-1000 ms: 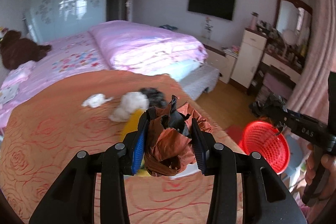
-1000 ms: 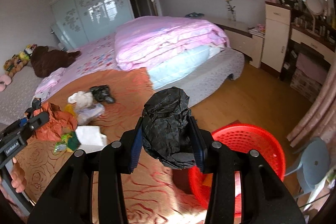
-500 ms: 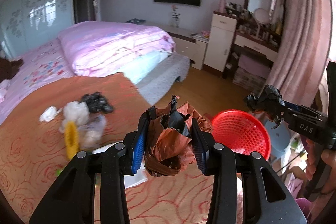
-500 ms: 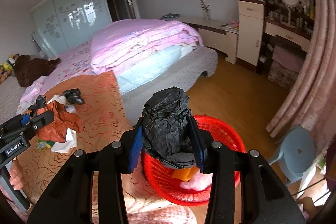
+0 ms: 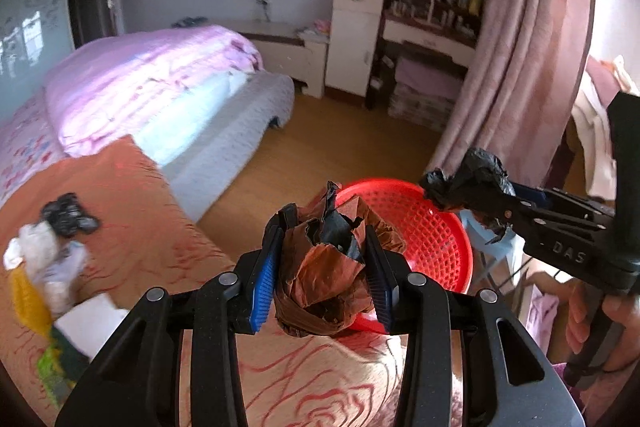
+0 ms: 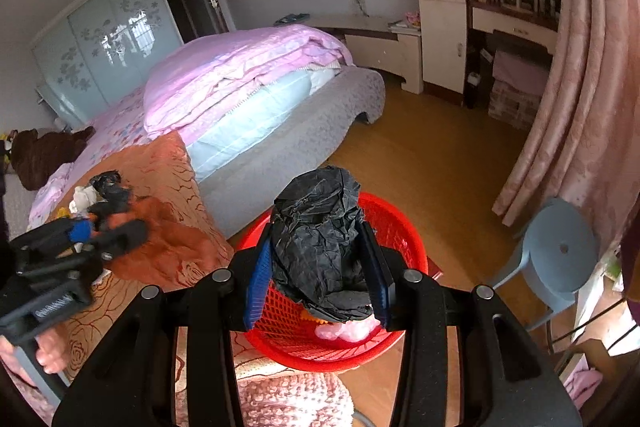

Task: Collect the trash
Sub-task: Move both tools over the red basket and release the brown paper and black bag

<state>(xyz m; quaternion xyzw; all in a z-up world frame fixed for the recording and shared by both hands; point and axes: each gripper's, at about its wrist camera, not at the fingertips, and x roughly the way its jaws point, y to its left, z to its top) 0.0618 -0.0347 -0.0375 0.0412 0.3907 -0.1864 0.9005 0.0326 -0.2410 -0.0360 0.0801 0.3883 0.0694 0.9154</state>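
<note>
My left gripper (image 5: 322, 263) is shut on a crumpled brown wrapper (image 5: 324, 287) with a black scrap in it, held over the orange bedspread's edge just short of the red basket (image 5: 432, 227). My right gripper (image 6: 318, 267) is shut on a crumpled black bag (image 6: 320, 247) and hangs above the red basket (image 6: 400, 227), which holds pink and yellow scraps. In the left wrist view the black bag (image 5: 468, 183) sits over the basket's far right rim. More trash (image 5: 44, 251) lies on the bedspread at the left: a black wad, white tissue, yellow and green bits.
The orange bedspread (image 5: 140, 219) covers a bed with a pink quilt (image 6: 240, 75) behind it. A blue stool (image 6: 560, 255) stands right of the basket, beside pink curtains (image 6: 580, 87). Wooden floor (image 6: 420, 147) lies beyond, with a dresser (image 6: 440, 27) at the wall.
Both grippers swung right from the bed toward the red basket, keeping their loads. The right one now hangs over the basket; the left one has reached its near rim.
</note>
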